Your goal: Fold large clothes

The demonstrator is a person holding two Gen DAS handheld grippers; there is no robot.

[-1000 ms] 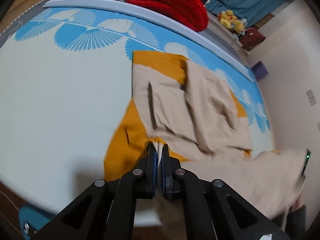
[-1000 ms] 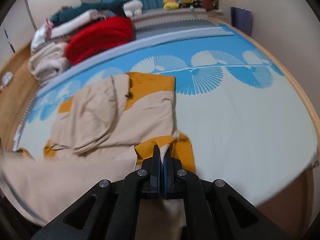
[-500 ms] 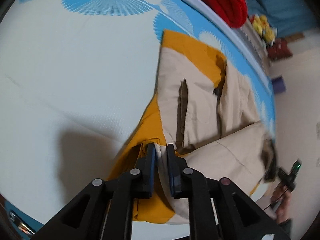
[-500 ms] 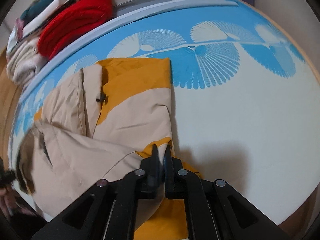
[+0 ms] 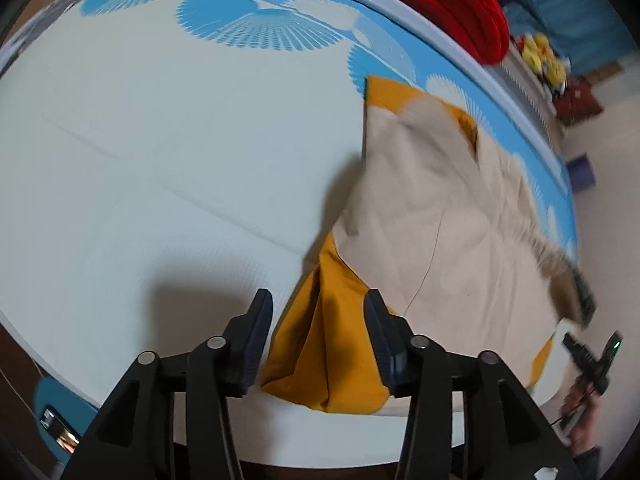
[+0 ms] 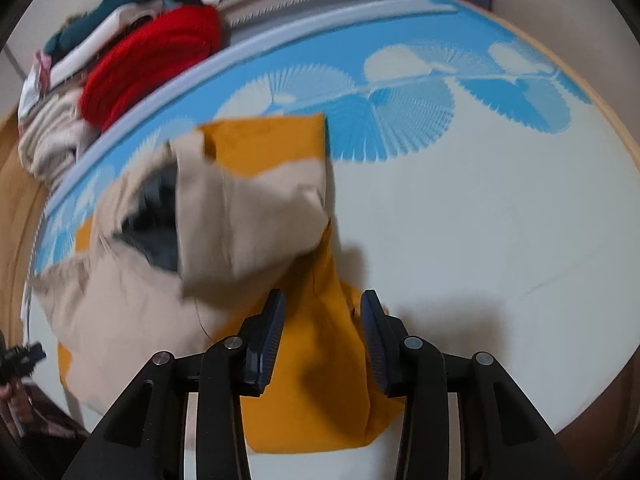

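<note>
Left wrist view: the left gripper (image 5: 318, 338) has just been opening, and its jaws stand apart with a mustard-yellow corner of the jacket (image 5: 440, 216) lying loose between them, the pads off the cloth. The beige and yellow jacket lies folded on the mattress (image 5: 160, 152) by its near edge. At the right, a hand (image 5: 584, 400) holds the right gripper.

Right wrist view: the right gripper (image 6: 322, 340) has likewise just been opening, jaws parted around the jacket's (image 6: 256, 216) other yellow corner without pinching it. Beyond the mattress's (image 6: 500, 220) far edge lies a red garment (image 6: 152, 64).
</note>
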